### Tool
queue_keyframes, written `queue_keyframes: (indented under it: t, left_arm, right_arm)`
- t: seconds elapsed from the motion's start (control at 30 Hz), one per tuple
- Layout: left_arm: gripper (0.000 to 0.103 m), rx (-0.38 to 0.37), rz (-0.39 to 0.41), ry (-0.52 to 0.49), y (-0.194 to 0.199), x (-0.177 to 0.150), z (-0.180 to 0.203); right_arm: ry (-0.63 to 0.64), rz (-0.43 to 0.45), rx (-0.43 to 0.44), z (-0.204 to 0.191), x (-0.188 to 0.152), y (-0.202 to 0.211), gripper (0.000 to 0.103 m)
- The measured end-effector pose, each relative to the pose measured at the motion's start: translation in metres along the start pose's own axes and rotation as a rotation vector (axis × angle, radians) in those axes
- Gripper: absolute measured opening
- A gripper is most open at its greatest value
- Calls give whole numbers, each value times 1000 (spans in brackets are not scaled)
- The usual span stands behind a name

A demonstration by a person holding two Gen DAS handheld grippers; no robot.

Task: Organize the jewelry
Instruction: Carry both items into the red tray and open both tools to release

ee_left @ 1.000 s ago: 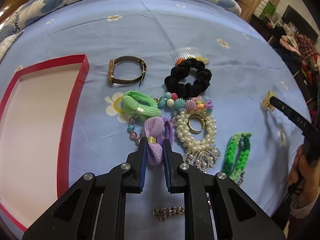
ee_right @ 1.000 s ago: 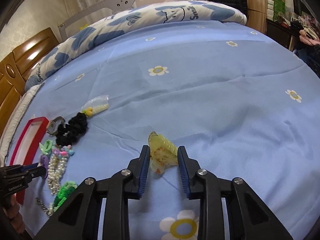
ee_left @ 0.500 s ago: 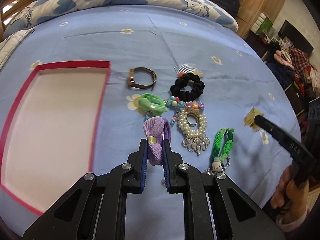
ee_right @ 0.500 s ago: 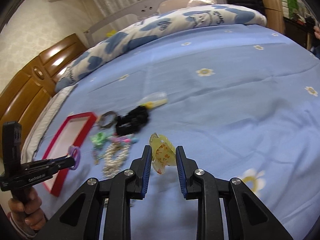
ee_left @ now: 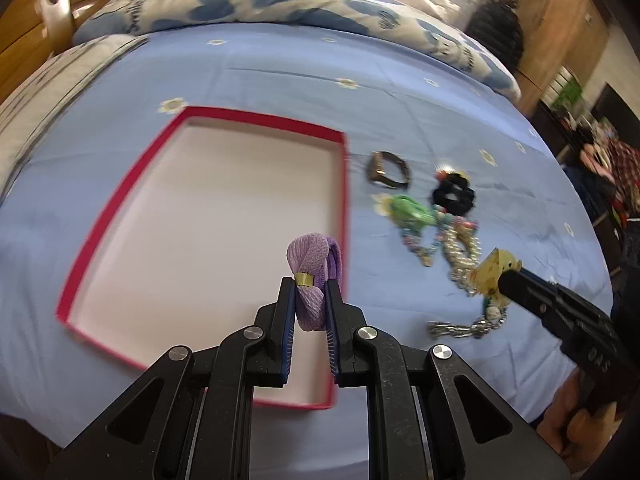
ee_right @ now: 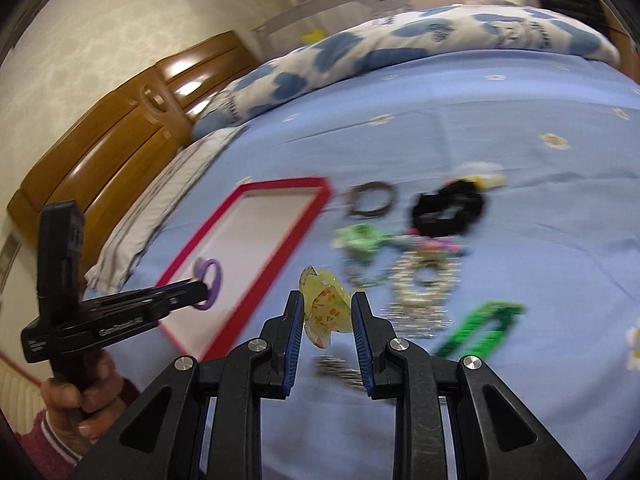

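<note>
My left gripper [ee_left: 310,286] is shut on a purple hair tie [ee_left: 310,268] and holds it above the right part of a red-rimmed white tray [ee_left: 120,204]. It also shows in the right wrist view [ee_right: 202,292] with the purple tie [ee_right: 210,280] over the tray [ee_right: 248,190]. My right gripper [ee_right: 325,300] is shut on a yellow hair claw clip [ee_right: 326,308], held above the bed beside the tray. In the left wrist view the clip [ee_left: 494,274] hangs over the jewelry pile.
On the blue bedsheet right of the tray lie a watch [ee_left: 388,170], black scrunchie [ee_left: 454,196], green hair tie [ee_left: 412,210], pearl bracelet [ee_left: 462,248], silver chain [ee_left: 460,328] and a green braided band [ee_right: 480,328]. A quilt [ee_left: 280,4] and wooden headboard [ee_right: 120,136] stand behind.
Both grippers lifted and swung left toward the tray. The purple tie now hangs over the tray; the yellow clip has come over the jewelry pile.
</note>
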State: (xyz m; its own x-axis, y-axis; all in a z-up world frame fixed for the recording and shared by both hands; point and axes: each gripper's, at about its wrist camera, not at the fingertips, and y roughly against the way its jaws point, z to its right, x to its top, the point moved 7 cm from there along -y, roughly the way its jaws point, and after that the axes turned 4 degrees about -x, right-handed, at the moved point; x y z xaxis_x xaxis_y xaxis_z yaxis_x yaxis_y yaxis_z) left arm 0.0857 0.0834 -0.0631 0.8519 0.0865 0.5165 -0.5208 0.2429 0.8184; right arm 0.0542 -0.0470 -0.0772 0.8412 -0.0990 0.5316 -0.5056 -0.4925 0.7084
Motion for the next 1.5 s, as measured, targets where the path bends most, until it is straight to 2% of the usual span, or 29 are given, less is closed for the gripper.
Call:
queue_keyframes:
  t: [0.33,0.5,0.8,1.27,1.37,1.43,1.5]
  left_arm:
    - [12,76,26,101,17,-3,-72]
    - [12,99,8,128,11,-5,-95]
    - [12,105,-39,156,-4,-12,-114]
    - [14,124,-80,156,-17,-20,-121]
    - [20,127,-82,155,-17,-20,-121]
    - [32,134,-81,157,-15,-20,-122]
    - [34,136,-79,161,-14,-20,-123]
  right_arm:
    - [137,-59,135,-102,-4,-45,24]
    - [177,-107,165,-129,-11,-74,24]
    - [206,-192,167,-138,-27,-105,24]
    - [219,-241,169,-142,-36,-120,25]
    - [221,-250,171,-141,-37,-120,28]
    - [220,-254,170,-141,-38,-121,28]
    - [219,-258,170,-143,-37,-122,28]
